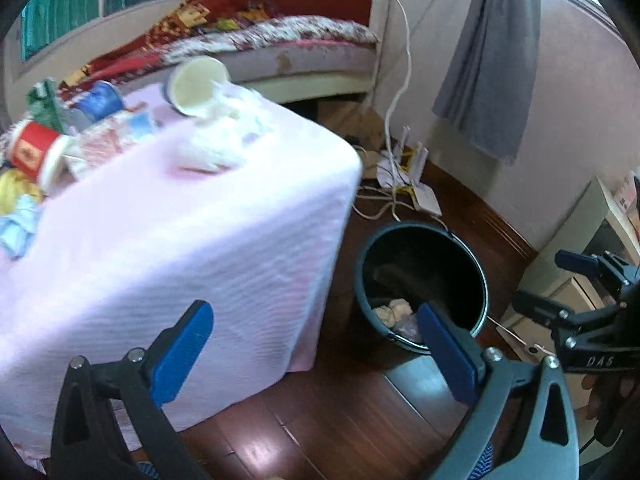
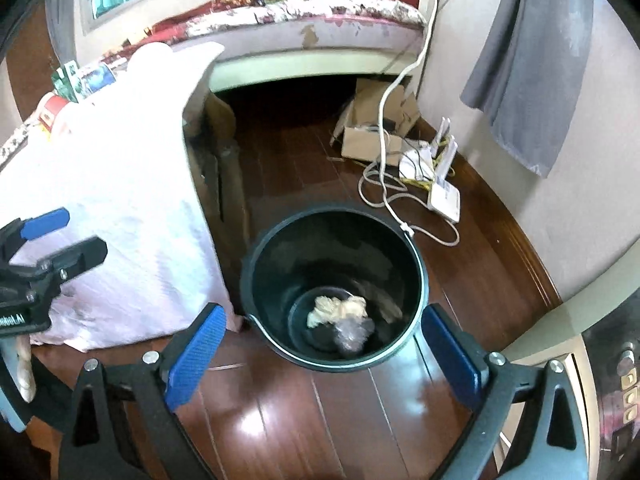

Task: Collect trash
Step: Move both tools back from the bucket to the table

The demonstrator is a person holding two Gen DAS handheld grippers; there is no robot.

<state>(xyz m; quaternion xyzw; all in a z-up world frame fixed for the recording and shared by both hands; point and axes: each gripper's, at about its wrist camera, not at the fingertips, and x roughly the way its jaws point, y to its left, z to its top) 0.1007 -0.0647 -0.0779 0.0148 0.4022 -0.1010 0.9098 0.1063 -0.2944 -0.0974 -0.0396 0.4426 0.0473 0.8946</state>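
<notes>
A dark bucket (image 2: 256, 272) stands on the wooden floor beside a table under a pink cloth (image 1: 180, 240). Crumpled paper (image 2: 336, 308) and a clear wrapper (image 2: 354, 334) lie at its bottom. On the table lie a tipped white cup (image 1: 198, 86), white tissue (image 1: 232, 120), a red-labelled cup (image 1: 36, 152), a blue cup (image 1: 100, 100) and other wrappers. My left gripper (image 1: 316, 348) is open and empty, near the table's corner, left of the bucket (image 1: 478, 272). My right gripper (image 2: 324, 344) is open and empty above the bucket.
A bed (image 2: 320, 28) stands behind the table. A cardboard box (image 2: 372, 136), white cables (image 2: 384, 188) and a router (image 2: 444, 196) lie on the floor beyond the bucket. A grey cloth (image 1: 488, 60) hangs on the wall at right. A cabinet (image 1: 592, 220) stands at far right.
</notes>
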